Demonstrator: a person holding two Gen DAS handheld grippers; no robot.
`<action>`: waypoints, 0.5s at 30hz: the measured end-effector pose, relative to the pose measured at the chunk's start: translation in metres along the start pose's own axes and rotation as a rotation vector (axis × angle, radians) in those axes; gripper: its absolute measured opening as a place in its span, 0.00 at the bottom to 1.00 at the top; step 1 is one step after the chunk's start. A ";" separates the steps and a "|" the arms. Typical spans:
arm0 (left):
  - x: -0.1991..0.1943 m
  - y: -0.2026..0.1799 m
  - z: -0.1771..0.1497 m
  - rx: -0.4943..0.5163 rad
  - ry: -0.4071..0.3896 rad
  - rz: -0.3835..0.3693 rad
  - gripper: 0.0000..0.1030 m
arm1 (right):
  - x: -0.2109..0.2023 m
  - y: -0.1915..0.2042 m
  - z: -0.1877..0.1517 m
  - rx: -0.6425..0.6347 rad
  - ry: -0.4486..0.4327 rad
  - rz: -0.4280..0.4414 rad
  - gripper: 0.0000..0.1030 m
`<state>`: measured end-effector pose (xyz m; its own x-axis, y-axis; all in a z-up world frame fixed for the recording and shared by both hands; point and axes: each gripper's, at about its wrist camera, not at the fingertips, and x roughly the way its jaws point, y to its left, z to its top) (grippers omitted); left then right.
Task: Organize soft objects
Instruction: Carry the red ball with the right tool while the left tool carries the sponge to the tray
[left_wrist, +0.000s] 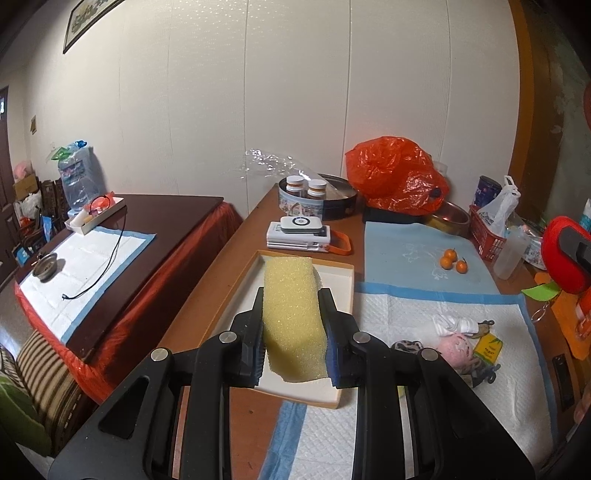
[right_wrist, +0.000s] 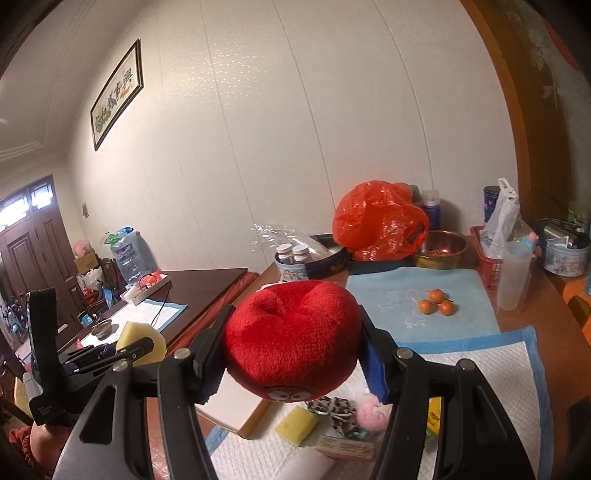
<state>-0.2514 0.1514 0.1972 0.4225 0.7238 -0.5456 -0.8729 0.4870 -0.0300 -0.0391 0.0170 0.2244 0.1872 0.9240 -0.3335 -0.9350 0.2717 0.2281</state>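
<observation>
At the lower centre of each wrist view, the left gripper (left_wrist: 291, 325) squeezes a yellow sponge (left_wrist: 291, 314) above a shallow white tray (left_wrist: 336, 280), while the right gripper (right_wrist: 291, 350) clamps a red plush toy (right_wrist: 291, 339).

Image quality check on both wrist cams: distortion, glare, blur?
Left wrist: strong fisheye bowing of the wall panels, dark corner vignette, yellow sponge sharp. Right wrist: same bowing, speckled glare on the wall, red plush in focus, no motion blur.

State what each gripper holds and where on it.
The left gripper clamps the yellow sponge across its long sides near the close end. The right gripper squeezes the red plush toy across its middle.
</observation>
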 end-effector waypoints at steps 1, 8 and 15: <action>0.000 0.003 0.000 -0.003 -0.001 0.003 0.24 | 0.001 0.003 0.001 -0.006 -0.001 0.004 0.60; 0.000 0.024 0.000 -0.016 0.004 0.023 0.24 | 0.016 0.026 0.004 -0.034 0.007 0.037 0.60; 0.002 0.049 0.000 -0.042 0.012 0.050 0.24 | 0.038 0.046 0.002 -0.034 0.036 0.075 0.60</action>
<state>-0.2938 0.1767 0.1946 0.3754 0.7407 -0.5572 -0.9025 0.4290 -0.0378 -0.0739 0.0651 0.2240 0.1060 0.9310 -0.3492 -0.9558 0.1923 0.2224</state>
